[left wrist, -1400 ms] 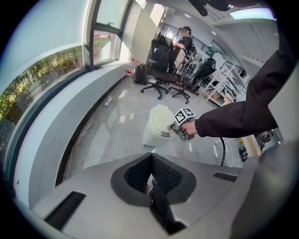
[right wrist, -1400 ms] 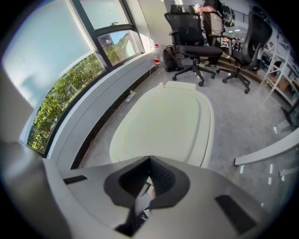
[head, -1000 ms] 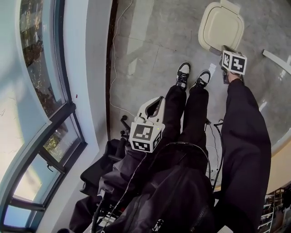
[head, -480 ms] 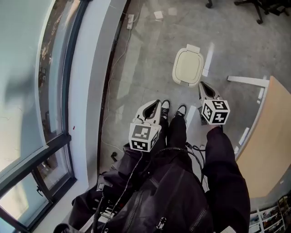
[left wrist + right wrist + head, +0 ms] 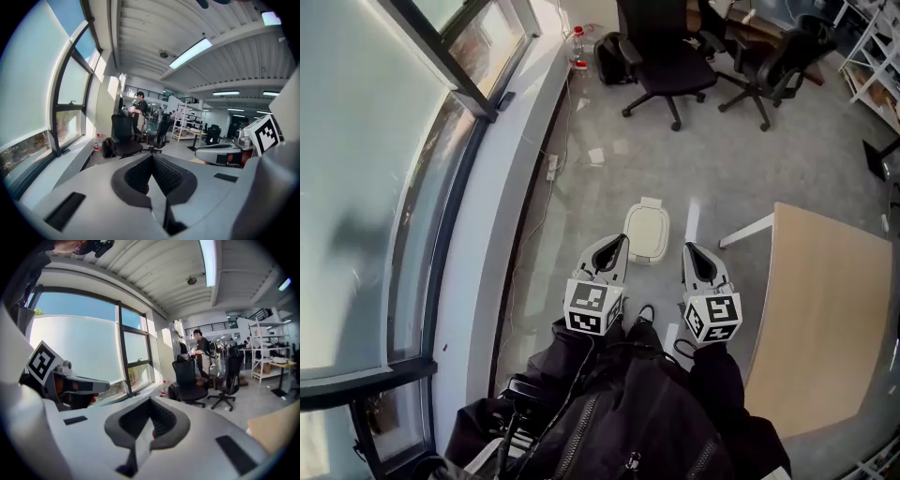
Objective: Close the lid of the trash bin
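1. I see a glossy grey floor (image 5: 609,187) running from the window wall on the left to a wooden table (image 5: 825,319) on the right.
2. The trash bin (image 5: 646,232) stands mid-floor with its lid (image 5: 646,228) down.
3. One black office chair (image 5: 661,56) and a second chair (image 5: 778,58) stand at the far edge.
4. A white power strip (image 5: 551,167) lies by the window-side edge.
5. A bottle (image 5: 578,45) and a dark bag (image 5: 607,58) sit near the far left corner.

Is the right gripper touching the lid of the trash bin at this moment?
No, in the head view the right gripper is held in front of the person, clear of the trash bin on the floor.
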A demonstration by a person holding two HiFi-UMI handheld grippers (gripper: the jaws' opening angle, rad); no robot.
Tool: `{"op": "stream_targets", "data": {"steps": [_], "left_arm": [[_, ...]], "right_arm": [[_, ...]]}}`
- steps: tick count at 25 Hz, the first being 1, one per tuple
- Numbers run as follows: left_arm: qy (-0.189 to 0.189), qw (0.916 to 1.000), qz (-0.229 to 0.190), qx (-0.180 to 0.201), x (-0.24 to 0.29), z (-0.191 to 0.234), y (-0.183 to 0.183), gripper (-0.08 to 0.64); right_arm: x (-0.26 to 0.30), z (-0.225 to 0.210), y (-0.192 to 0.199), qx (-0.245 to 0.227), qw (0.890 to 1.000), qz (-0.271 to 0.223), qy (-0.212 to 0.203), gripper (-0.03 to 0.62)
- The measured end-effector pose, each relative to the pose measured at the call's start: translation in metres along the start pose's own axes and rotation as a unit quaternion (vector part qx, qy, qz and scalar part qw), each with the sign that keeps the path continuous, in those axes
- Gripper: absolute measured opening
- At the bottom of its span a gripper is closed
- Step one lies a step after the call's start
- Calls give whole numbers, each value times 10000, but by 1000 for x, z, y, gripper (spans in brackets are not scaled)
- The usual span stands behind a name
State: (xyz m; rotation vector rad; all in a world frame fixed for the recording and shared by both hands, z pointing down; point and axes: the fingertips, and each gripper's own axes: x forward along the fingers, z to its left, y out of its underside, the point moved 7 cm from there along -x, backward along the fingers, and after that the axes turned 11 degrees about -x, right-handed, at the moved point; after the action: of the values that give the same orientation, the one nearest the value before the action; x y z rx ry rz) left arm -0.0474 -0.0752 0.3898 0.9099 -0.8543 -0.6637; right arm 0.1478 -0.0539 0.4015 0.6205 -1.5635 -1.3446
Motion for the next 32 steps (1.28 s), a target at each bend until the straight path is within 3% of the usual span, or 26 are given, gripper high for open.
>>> {"op": "stream_targets", "data": {"steps": [7, 12, 19, 32], "left_arm": [[565, 9961, -608, 286, -20, -57, -50, 0], [681, 9928, -892, 412, -36, -76, -71, 0], [705, 9889, -1216, 478, -54, -82, -89, 0], [701, 9859, -1419, 545, -56, -81, -97, 0]], "right_arm": [[-59, 4, -68, -368, 9953, -803, 403, 4], [-86, 0, -100, -458, 9887, -1277, 639, 4], [-99, 7, -123, -619, 9838, -1487, 789, 4], [-93, 20, -139, -851, 9781, -1699, 846, 3]]}}
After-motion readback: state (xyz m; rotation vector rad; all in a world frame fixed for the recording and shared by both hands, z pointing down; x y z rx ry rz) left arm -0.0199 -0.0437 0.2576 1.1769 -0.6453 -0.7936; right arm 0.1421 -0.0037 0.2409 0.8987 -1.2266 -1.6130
